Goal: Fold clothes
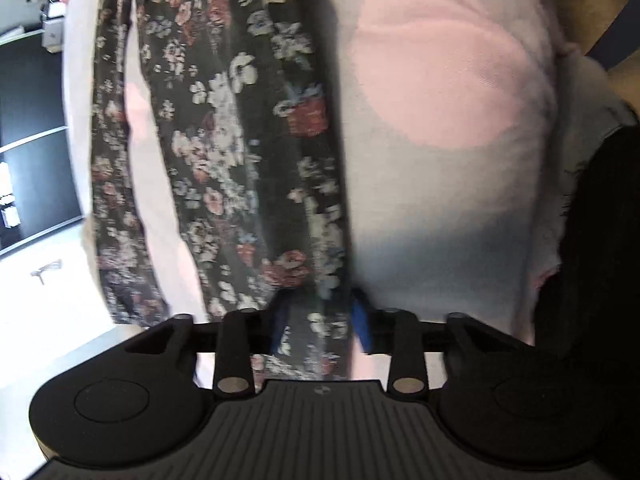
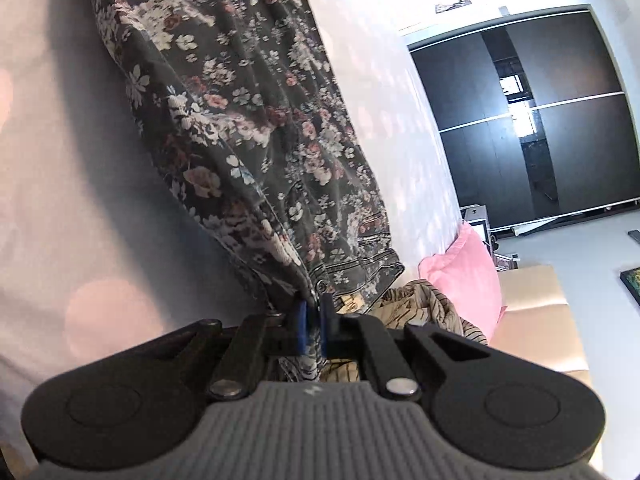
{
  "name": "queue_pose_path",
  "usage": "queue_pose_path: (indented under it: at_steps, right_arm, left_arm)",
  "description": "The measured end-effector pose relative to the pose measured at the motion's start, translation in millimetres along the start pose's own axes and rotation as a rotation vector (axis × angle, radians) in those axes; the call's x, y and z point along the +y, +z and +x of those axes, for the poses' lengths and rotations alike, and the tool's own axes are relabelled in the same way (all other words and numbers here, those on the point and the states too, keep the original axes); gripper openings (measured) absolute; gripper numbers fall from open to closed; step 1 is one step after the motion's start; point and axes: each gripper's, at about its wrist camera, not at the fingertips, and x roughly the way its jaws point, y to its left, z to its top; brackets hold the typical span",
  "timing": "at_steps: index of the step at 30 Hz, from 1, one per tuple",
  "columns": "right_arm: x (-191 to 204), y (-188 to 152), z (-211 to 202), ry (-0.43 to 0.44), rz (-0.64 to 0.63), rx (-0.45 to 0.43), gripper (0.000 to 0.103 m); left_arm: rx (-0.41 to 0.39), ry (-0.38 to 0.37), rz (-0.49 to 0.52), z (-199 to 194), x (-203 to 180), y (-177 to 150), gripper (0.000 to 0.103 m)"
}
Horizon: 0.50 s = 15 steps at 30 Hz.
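Floral garment [image 2: 248, 128]: dark fabric, small white, pink, red flowers, stitched hem, stretched in long wrinkled band over sheet [image 1: 440, 200]. Right gripper [image 2: 313, 322] clamped on hem corner. Left gripper [image 1: 320, 320]: blue pads apart, fabric between; whether gripping, cannot tell. Sheet white with pink dots. Pink pillow [image 2: 464, 276], striped cloth [image 2: 420, 304], dark wardrobe [image 2: 532, 120], pale floor.
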Motion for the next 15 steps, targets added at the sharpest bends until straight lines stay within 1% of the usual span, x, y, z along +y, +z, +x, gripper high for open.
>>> queue_pose_path:
  at_steps: [2,3,4,5,8,9,10,13,15]
  right_arm:
    - [1,-1,0,0.004,-0.007,0.005,0.006]
    - [-1,-1,-1,-0.002,-0.006,0.003,0.006]
    - [-3,0,-1,-0.008,-0.004,0.001,0.006]
    - [-4,0,-1,-0.014,-0.002,-0.001,0.006]
    - [-18,5,-2,-0.039,0.025,-0.013,0.006]
    - [-25,7,-3,-0.048,0.042,-0.017,0.006]
    - [-32,9,-4,-0.051,0.058,-0.020,0.006]
    - [-47,12,-5,-0.053,0.085,-0.027,0.006]
    - [-52,14,-6,-0.056,0.088,-0.029,0.006]
  left_arm:
    - [0.006,0.020,0.016,1,-3,1,0.037]
    - [0.006,0.023,0.027,1,-5,2,0.035]
    - [0.007,0.022,0.039,1,-7,2,0.031]
    - [0.008,0.021,0.050,0,-8,2,0.030]
    - [0.021,0.017,0.045,2,-7,3,0.029]
    - [0.036,0.023,0.039,4,-6,3,0.025]
    - [0.051,0.029,0.033,7,-6,2,0.014]
    - [0.076,0.021,-0.043,10,5,-1,0.002]
    - [0.070,0.002,-0.154,6,22,-5,0.001]
